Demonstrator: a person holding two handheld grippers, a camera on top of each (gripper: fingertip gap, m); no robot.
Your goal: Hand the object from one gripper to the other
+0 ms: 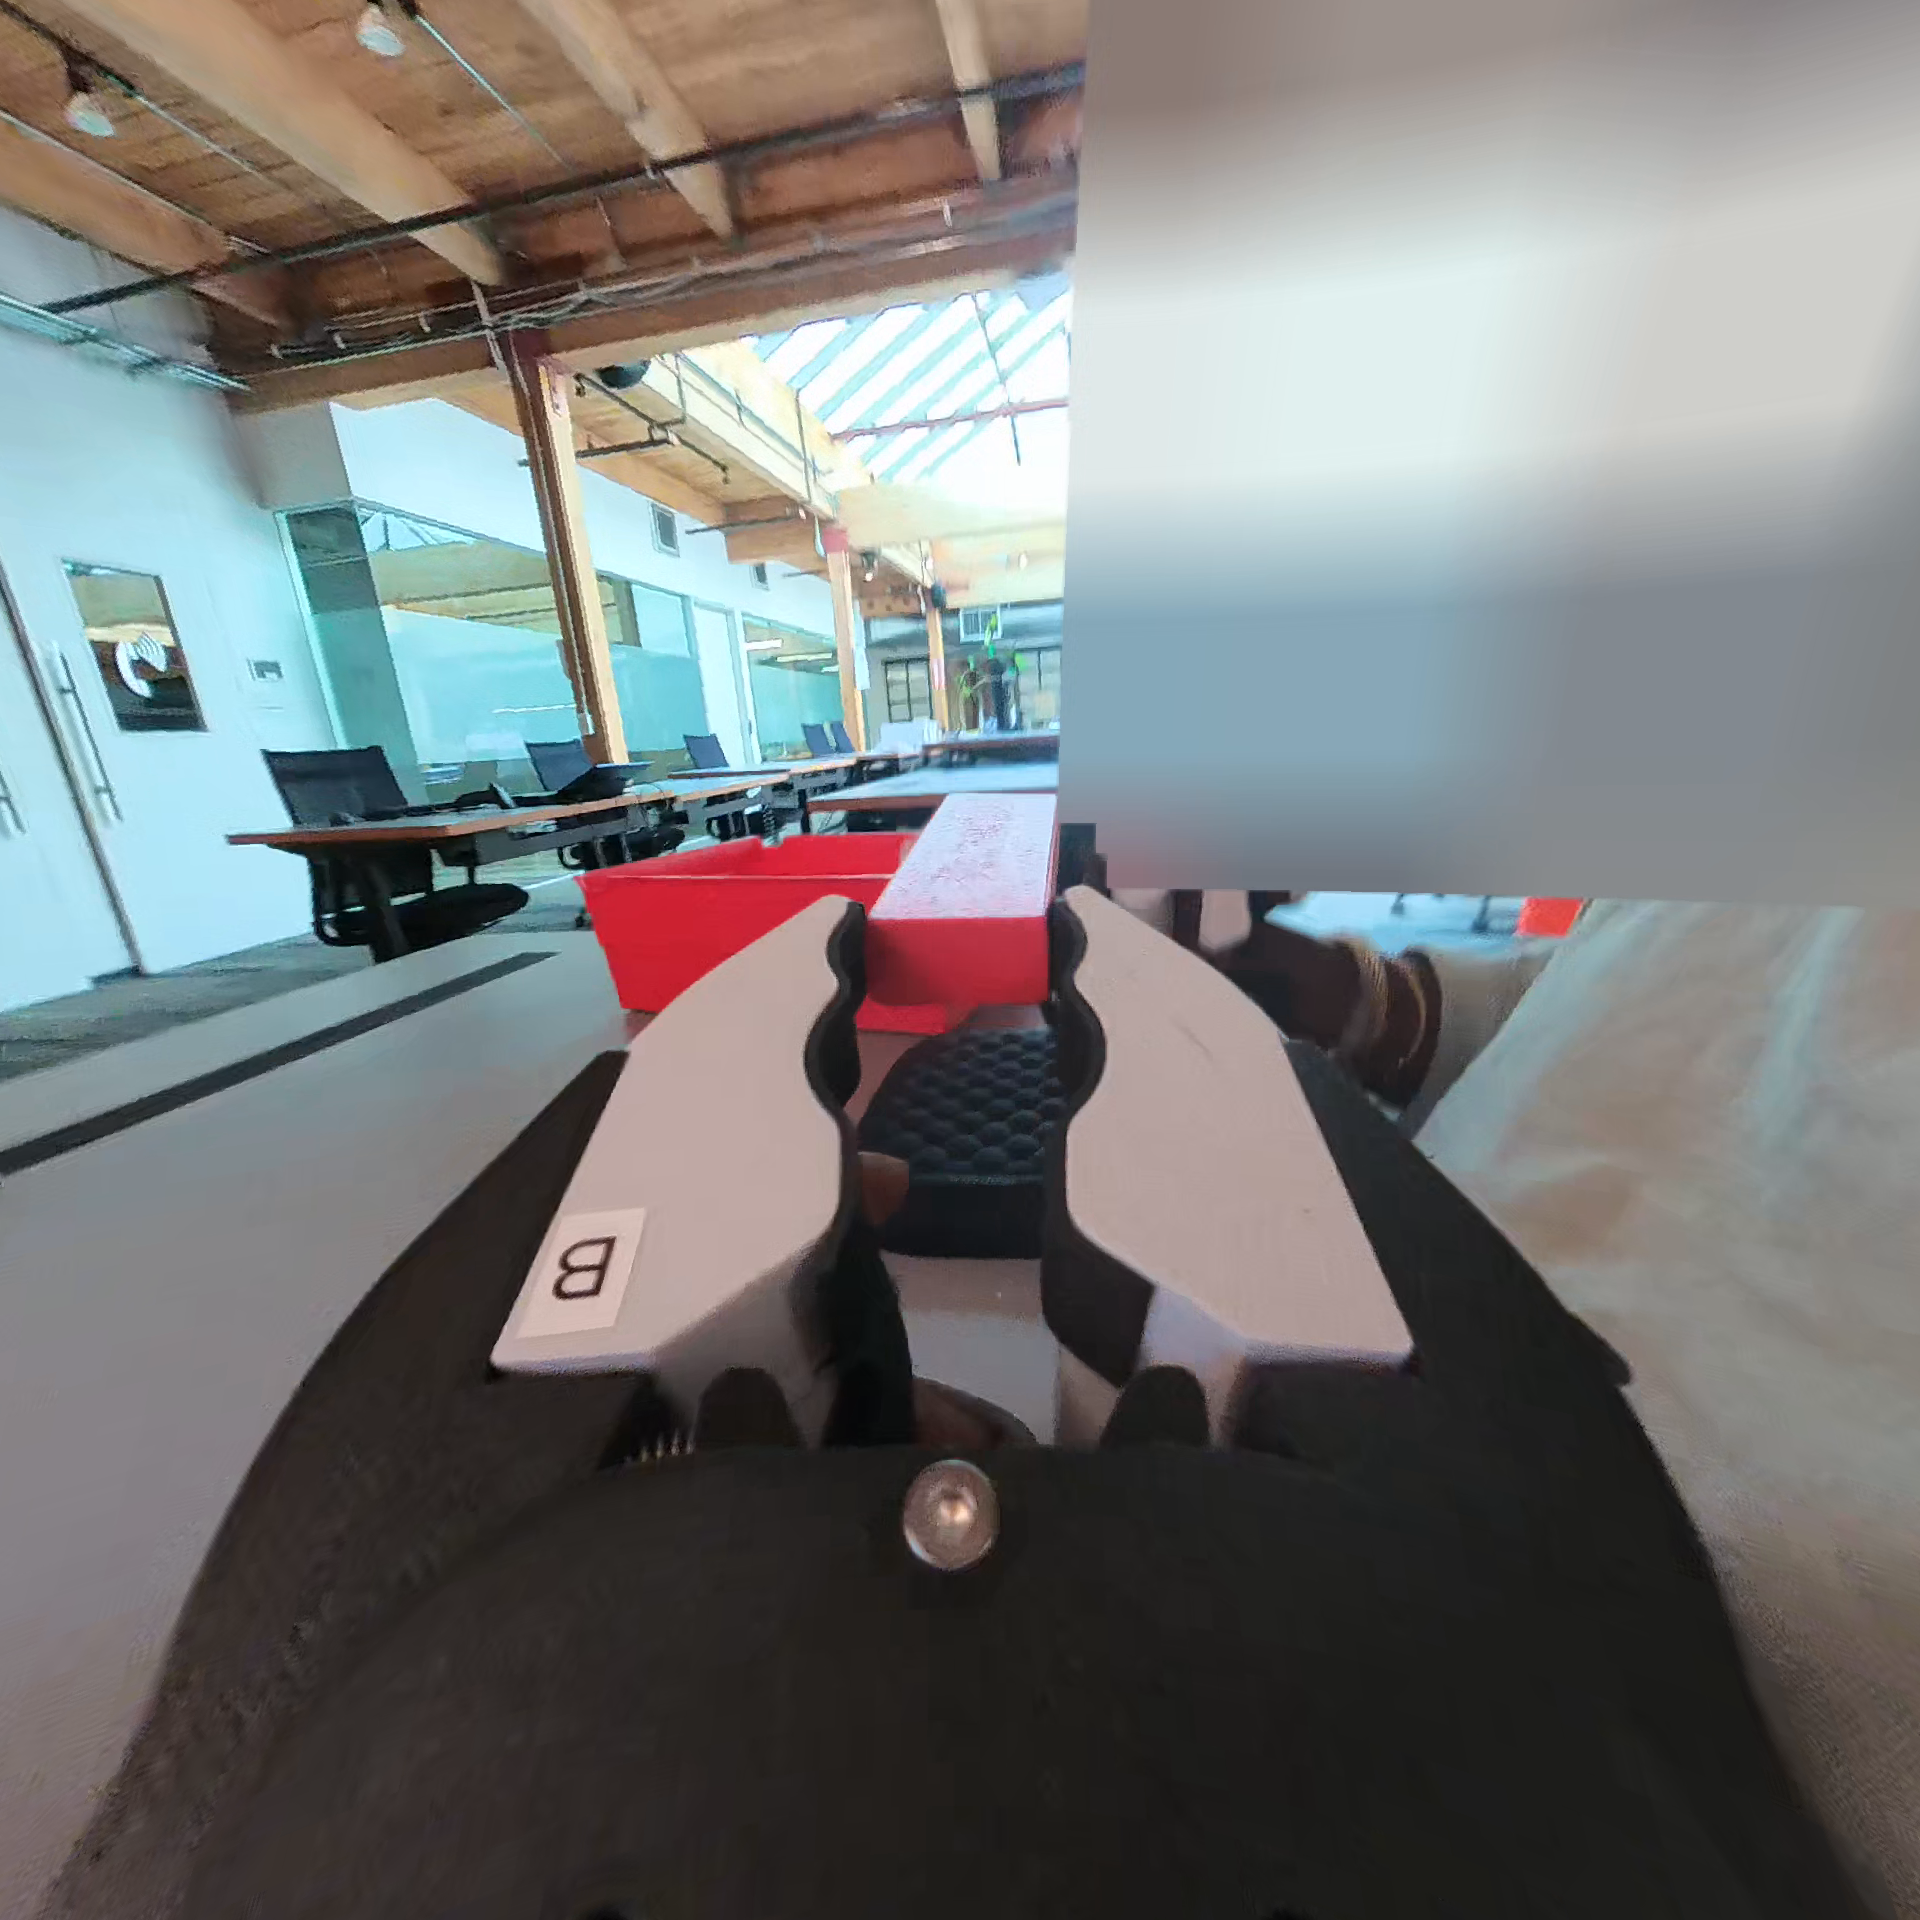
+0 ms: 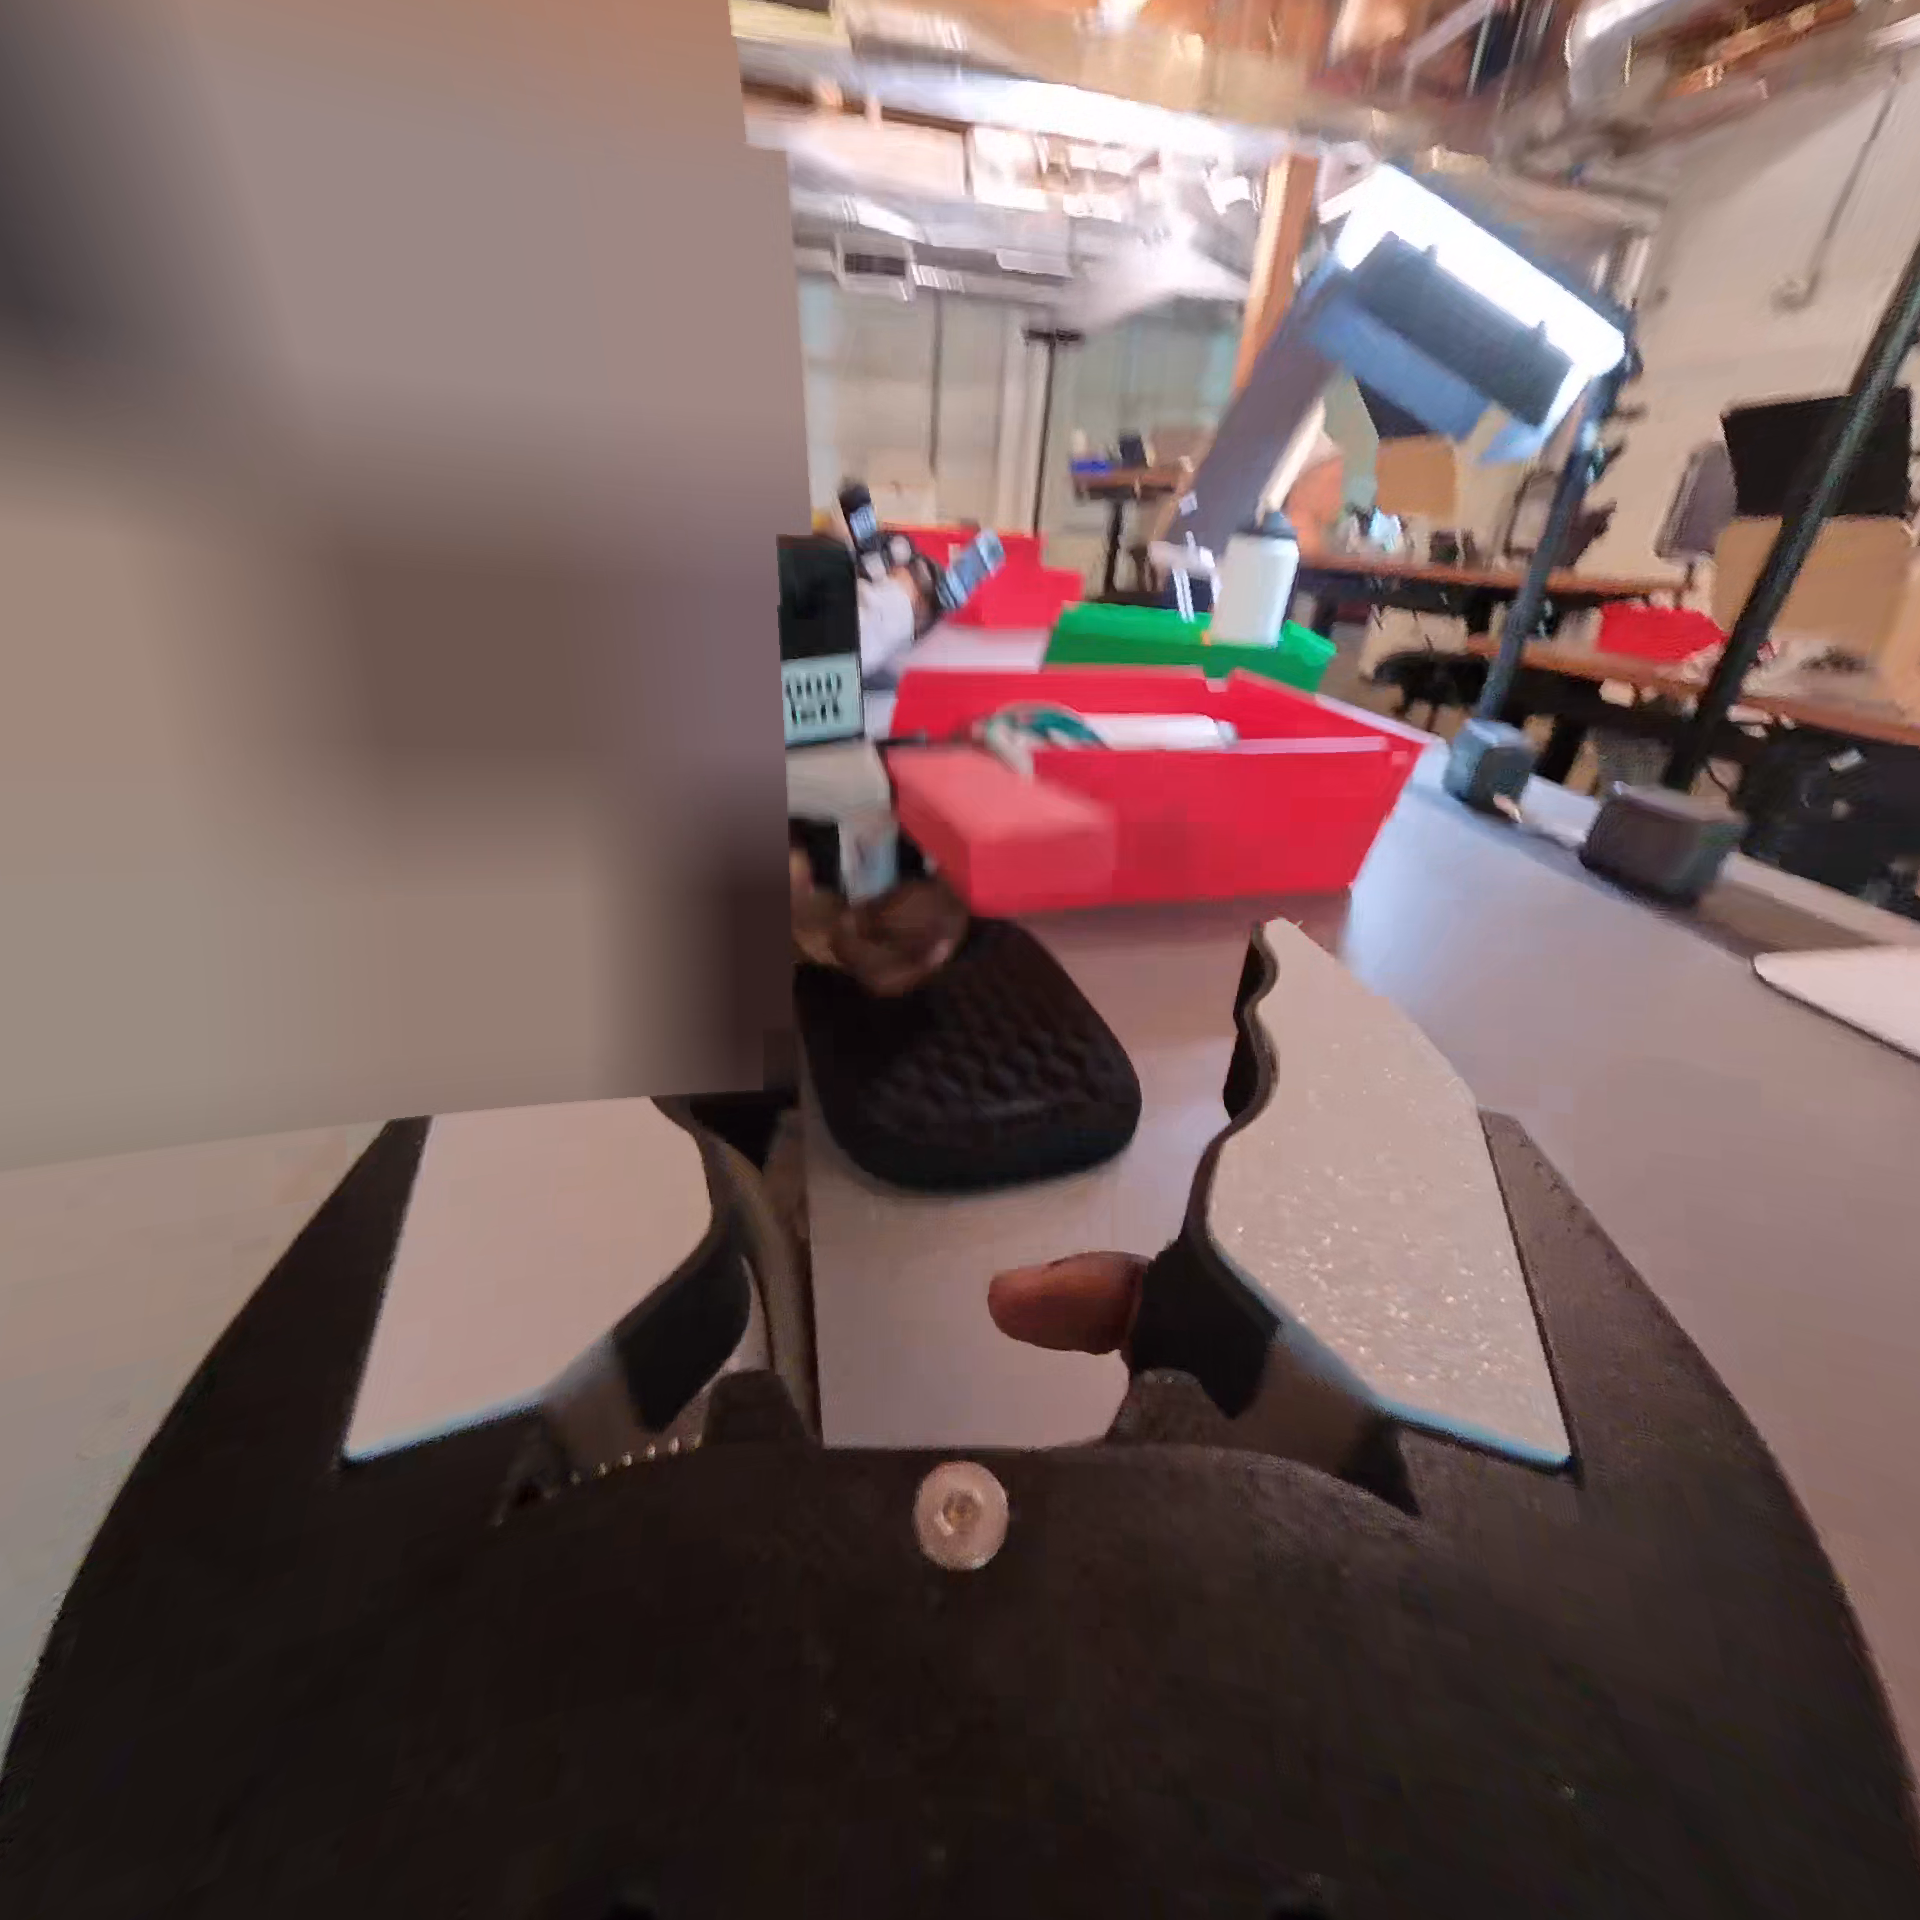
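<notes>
The object is a red rectangular block (image 1: pixel 961 899). My left gripper (image 1: pixel 958 940) is shut on its near end and holds it level above the grey table (image 1: pixel 260 1195), pointing away from me. The block also shows in the right wrist view (image 2: pixel 1003 831), left of centre, with the left gripper's finger (image 2: pixel 868 847) and a hand at its left end. My right gripper (image 2: pixel 966 997) is open and empty, short of the block and lower. A blur patch hides its left fingertip.
A black textured pad (image 2: pixel 966 1070) lies on the table under both grippers. A red bin (image 2: pixel 1226 800) holding a few items stands just behind the block. A green bin (image 2: pixel 1132 634), more red bins and a white bottle (image 2: pixel 1257 582) stand farther back. Lamp-stand bases (image 2: pixel 1662 842) sit right. The gap from one gripper's tips to the other's is roughly 8 cm.
</notes>
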